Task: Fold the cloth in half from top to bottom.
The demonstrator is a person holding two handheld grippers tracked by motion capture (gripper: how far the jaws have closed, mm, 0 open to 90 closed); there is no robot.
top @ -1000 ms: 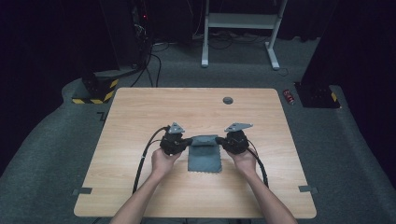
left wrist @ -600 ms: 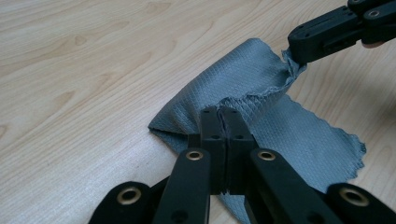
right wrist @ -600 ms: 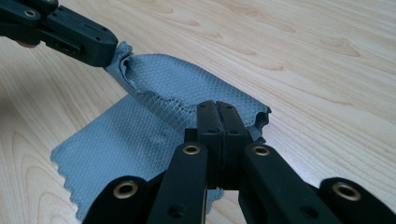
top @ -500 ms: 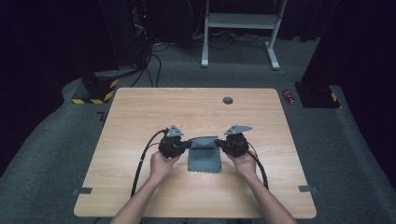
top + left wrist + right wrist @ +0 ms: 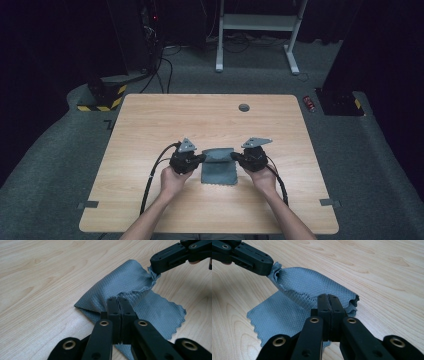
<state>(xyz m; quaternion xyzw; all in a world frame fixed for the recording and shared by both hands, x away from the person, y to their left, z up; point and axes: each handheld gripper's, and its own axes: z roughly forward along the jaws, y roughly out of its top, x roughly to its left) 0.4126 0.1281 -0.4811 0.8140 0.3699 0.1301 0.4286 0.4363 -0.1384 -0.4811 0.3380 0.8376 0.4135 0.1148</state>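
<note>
I am looking down on a light wooden table (image 5: 150, 125) that stands on grey carpet (image 5: 50, 165) in a dark room, with a white metal frame (image 5: 260, 22) and loose cables (image 5: 160, 65) on the floor beyond its far edge. A small round dark grommet (image 5: 244, 107) is set into the tabletop near that far edge. My two forearms come in from the near side, each hand around a black gripper. Between them, near the middle of the table and a little toward me, lies a small grey cloth (image 5: 219, 167) with a diamond weave and a scalloped edge. Its near part lies flat on the wood; its far edge is raised and folded over toward me. The left gripper (image 5: 202, 157) is closed tight on the left end of that raised edge, its jaws pressed together with cloth pinched between them, as the left gripper view (image 5: 119, 301) shows close up. The right gripper (image 5: 234, 156) is closed the same way on the right end of the edge, its jaws meeting around a bunched fold in the right gripper view (image 5: 328, 300). The raised edge runs between the two tips. A black cable (image 5: 150, 180) trails from the left gripper back toward me.
</note>
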